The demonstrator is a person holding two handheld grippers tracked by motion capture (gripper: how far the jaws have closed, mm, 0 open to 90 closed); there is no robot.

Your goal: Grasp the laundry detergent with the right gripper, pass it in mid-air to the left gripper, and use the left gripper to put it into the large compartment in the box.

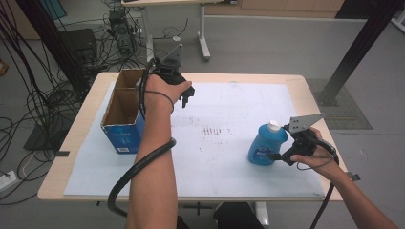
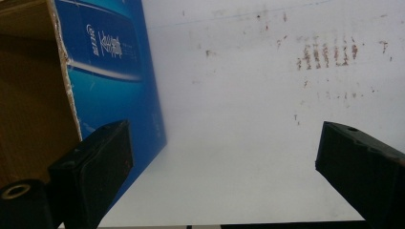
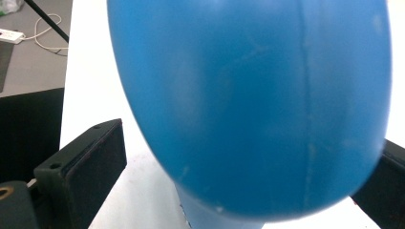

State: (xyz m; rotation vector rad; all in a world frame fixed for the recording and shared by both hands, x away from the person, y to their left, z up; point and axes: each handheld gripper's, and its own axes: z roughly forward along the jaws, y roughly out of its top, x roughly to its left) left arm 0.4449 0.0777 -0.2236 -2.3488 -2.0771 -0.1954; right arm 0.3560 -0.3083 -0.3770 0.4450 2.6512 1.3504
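I am holding my right tool at the blue bottle near the table's right front; whether it is clenched, I cannot tell. Farther off, my left tool is hanging released beside the open cardboard box.

I see the box on the mat, left of the bottle, with the marks between them.
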